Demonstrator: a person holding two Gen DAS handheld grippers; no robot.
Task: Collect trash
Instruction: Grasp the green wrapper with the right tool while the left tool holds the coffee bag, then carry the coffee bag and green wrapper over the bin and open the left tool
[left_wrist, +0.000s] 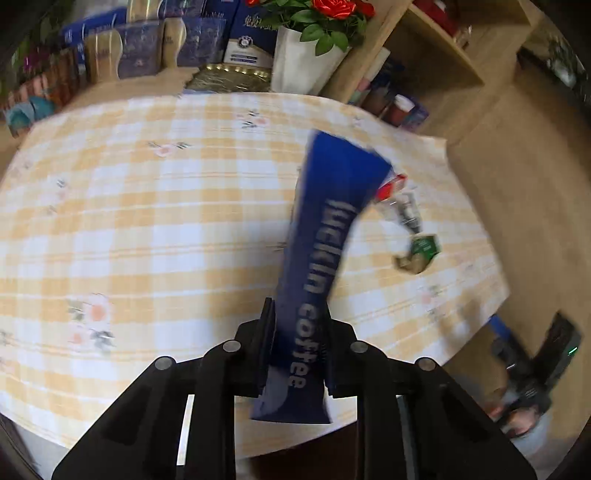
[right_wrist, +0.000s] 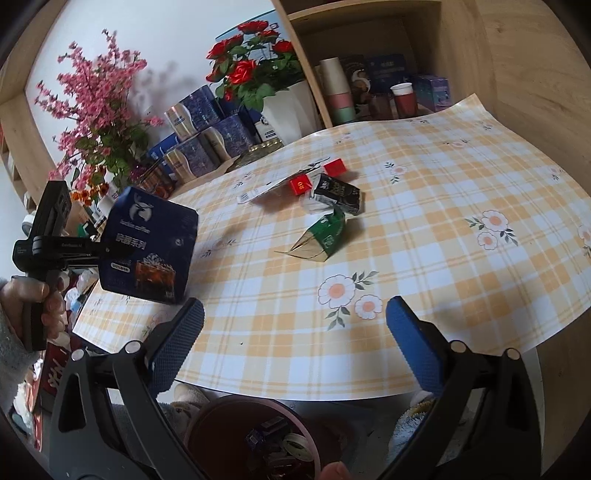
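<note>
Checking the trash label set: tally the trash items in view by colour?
Blue: 1, coffee box, held in the left gripper
Red: 2, small boxes
Black: 1, carton
Green: 1, flattened carton
White: 1, flattened printed card
Total: 6

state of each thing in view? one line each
left tool: shut on blue box
blue box: flattened, lifted off table
right tool: open, empty
green wrapper: crumpled, on table
black carton: lying on table
red box: on table
bin: holds trash
</note>
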